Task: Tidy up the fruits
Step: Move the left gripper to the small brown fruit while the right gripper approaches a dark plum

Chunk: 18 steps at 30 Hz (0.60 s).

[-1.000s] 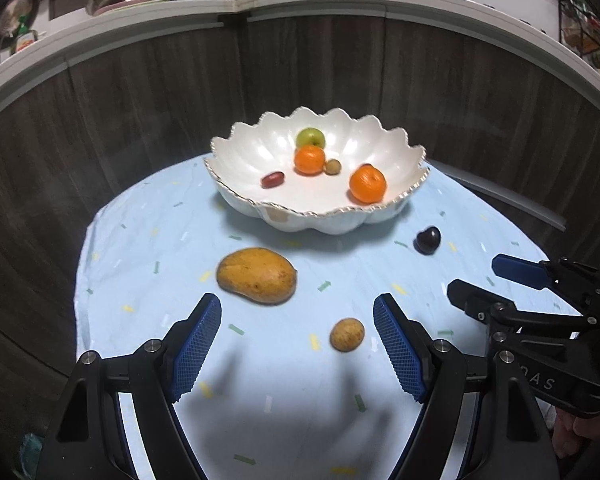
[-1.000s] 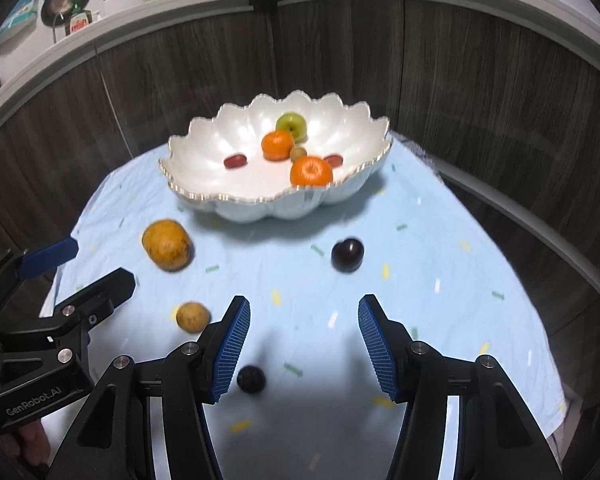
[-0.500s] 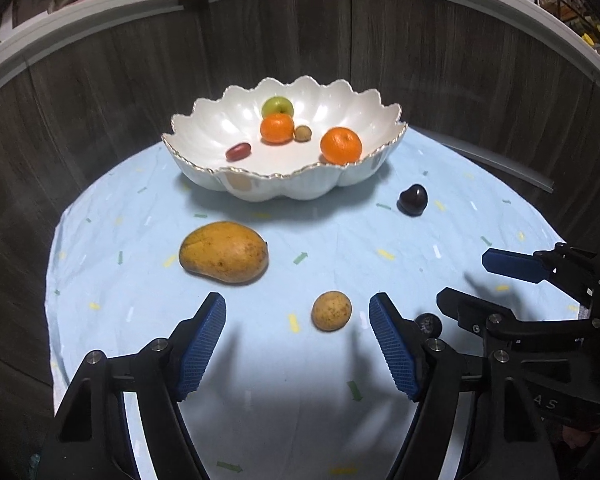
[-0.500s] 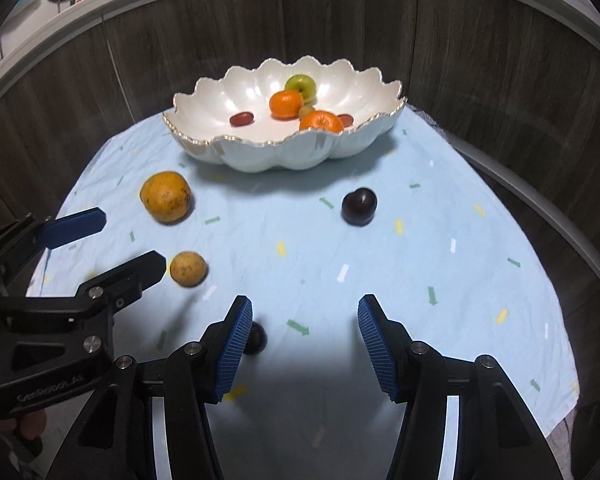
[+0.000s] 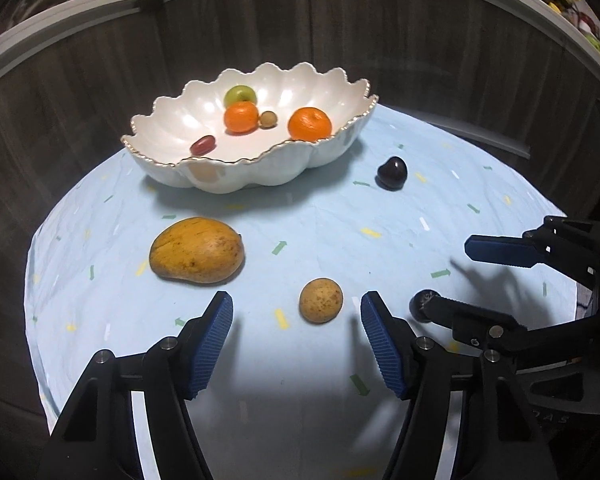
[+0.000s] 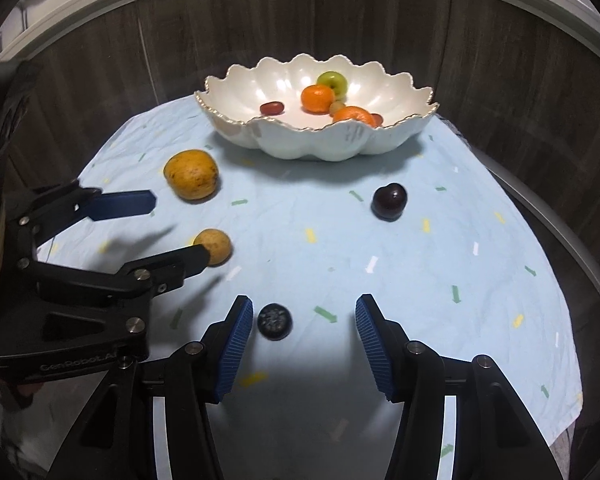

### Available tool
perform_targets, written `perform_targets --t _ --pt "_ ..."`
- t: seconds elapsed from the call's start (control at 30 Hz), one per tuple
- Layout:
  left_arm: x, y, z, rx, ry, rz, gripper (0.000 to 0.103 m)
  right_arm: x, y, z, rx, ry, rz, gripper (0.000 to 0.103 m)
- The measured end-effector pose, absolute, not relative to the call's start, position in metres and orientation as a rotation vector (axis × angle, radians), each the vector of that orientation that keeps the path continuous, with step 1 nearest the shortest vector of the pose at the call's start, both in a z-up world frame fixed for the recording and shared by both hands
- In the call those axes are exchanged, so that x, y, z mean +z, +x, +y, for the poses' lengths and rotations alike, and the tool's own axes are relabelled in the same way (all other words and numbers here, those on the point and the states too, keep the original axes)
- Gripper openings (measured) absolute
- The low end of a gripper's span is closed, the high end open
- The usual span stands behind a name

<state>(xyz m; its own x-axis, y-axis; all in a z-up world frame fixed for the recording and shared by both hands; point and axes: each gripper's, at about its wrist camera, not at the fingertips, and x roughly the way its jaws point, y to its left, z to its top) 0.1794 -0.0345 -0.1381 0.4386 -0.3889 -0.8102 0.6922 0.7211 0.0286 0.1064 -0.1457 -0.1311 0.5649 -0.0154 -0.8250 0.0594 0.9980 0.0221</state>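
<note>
We see the left gripper [image 5: 296, 342] closing, jaws still apart, around a small round tan fruit [image 5: 321, 300] with brown speckles on the pale blue cloth [image 5: 324, 216], pads not touching. Right gripper [image 6: 304, 342] closing too, a small dark berry [image 6: 275, 321] just beside its left pad, no contact. The scalloped white bowl [image 5: 236, 176] sits behind.

Left tool [image 5: 297, 334] lower, narrowing around small brown fruit [image 5: 321, 300], right tool [image 6: 304, 334] nearer dark berry [image 6: 275, 321]
</note>
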Motion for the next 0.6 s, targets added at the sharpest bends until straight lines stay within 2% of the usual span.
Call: perform_targets --t 0.17,0.43,0.6 --pt "-0.144 0.182 -0.038 -0.726 0.398 0.887 0.065 -0.136 0.108 -0.143 -0.035 0.038 0.982 0.046" --pt "-0.151 0.183 -0.045 -0.771 0.392 0.880 0.053 -0.142 0.109 -0.138 -0.003 0.029 0.970 0.037" --pt "-0.157 0.183 -0.050 -0.791 0.392 0.884 0.041 -0.145 0.109 -0.136 0.029 0.038 0.969 0.031"
